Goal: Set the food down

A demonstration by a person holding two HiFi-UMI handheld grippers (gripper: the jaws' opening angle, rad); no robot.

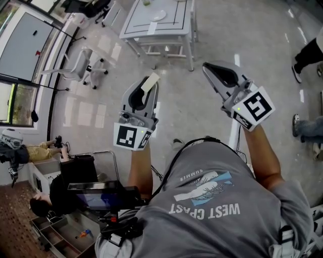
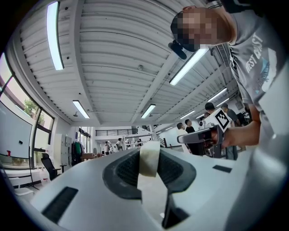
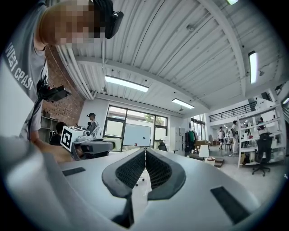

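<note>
While the person's arms reached out over a glossy pale floor [image 1: 262, 45], the left gripper [image 1: 148, 89] was clenched on a food strip [image 1: 151, 80]. The strip was a thin, flat, cream-coloured piece with a matt face. It stood on edge between the black ribbed pads and poked out past the jaw tips, held in the air well short of the white table [image 1: 137, 24]. The right gripper [image 3: 145, 153] was closed with nothing in it, and its finely gridded pads met along one narrow seam. Both tools had smooth grey shells, and each carried a white marker cube [image 1: 132, 137] printed with black squares.

Only the head view showed the floor, the table with a small white plate [image 1: 157, 15], a grey swivel chair [image 1: 81, 65] and the person's grey printed T-shirt [image 1: 217, 201].

Only the left gripper view showed how the strip ran from deep in the throat of the jaws up through their tips. It also showed a corrugated white ceiling [image 2: 113, 54] with long strip lights [image 2: 55, 36].

Only the right gripper view showed a red brick wall [image 3: 67, 108] and tall windows [image 3: 135, 128].
</note>
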